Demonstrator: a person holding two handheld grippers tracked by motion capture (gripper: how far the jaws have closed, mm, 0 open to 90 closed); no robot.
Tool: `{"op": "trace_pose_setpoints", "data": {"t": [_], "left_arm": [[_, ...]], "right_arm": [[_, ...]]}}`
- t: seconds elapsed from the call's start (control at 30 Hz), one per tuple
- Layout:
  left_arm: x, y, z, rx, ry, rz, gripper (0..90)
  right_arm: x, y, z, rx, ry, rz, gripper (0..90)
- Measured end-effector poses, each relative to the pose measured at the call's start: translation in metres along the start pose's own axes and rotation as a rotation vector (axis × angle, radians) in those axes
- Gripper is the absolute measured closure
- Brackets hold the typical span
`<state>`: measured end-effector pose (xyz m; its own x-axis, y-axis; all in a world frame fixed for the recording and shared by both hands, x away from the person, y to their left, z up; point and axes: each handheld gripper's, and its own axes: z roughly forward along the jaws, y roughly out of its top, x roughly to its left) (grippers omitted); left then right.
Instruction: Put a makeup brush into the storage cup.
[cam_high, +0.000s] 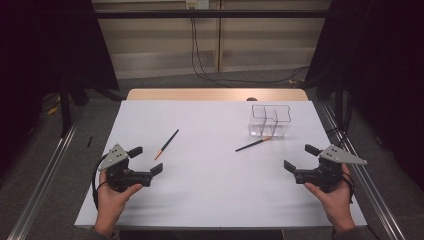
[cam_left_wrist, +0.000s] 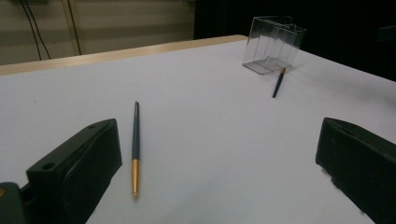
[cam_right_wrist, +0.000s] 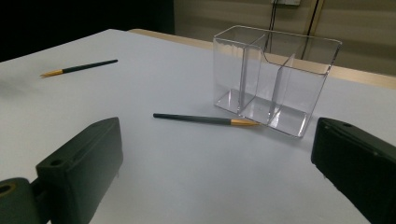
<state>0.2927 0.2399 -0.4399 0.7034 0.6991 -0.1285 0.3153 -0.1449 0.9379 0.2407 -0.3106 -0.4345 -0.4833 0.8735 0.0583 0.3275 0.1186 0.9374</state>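
Across the frame's middle spreads the white tabletop (cam_high: 210, 190), carrying a clear divided box (cam_high: 270, 121) at upper right, both hand-held grippers, left (cam_high: 142, 161) and right (cam_high: 302, 158), gaping wide and empty at the lower corners, and two pens, one (cam_high: 166, 144) left of centre, the other (cam_high: 253, 144) touching the box.

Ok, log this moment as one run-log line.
left hand-held gripper: open, empty | right hand-held gripper: open, empty | two pens: on table | clear organizer: empty

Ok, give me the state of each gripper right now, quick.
Left gripper: open, holding nothing, near the left pen.
Right gripper: open, holding nothing, near the right pen.
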Motion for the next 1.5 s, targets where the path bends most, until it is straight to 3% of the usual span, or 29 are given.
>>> {"op": "trace_pose_setpoints", "data": {"t": [0.13,0.17,0.67,0.77,0.8,1.03,1.37,1.5], "left_arm": [[0.001,0.000,0.002,-0.004,-0.022,-0.006,0.0],[0.000,0.000,0.002,0.004,-0.007,-0.007,0.0],[0.000,0.007,0.013,-0.003,0.008,-0.023,0.0],[0.002,0.008,0.017,-0.004,-0.011,-0.029,0.0],[0.002,0.009,0.018,0.002,0.012,-0.029,0.0],[0.007,0.010,0.022,0.001,0.010,-0.048,0.0],[0.012,0.012,0.029,0.021,0.024,-0.051,0.0],[0.014,0.012,0.031,0.030,0.010,-0.046,0.0]], "right_arm": [[0.000,-0.001,-0.001,0.000,0.000,0.001,1.6],[0.000,-0.001,-0.001,0.000,0.000,0.001,1.6],[-0.004,-0.004,-0.003,0.006,-0.001,0.011,1.6],[-0.004,-0.004,-0.003,0.005,-0.002,0.007,1.6],[-0.004,-0.005,-0.004,0.006,-0.003,0.011,1.6],[-0.004,-0.004,-0.006,0.004,-0.007,0.007,1.6],[-0.004,-0.005,-0.007,0.006,-0.008,0.003,1.6],[-0.004,-0.006,-0.007,0.004,-0.012,0.001,1.6]]}}
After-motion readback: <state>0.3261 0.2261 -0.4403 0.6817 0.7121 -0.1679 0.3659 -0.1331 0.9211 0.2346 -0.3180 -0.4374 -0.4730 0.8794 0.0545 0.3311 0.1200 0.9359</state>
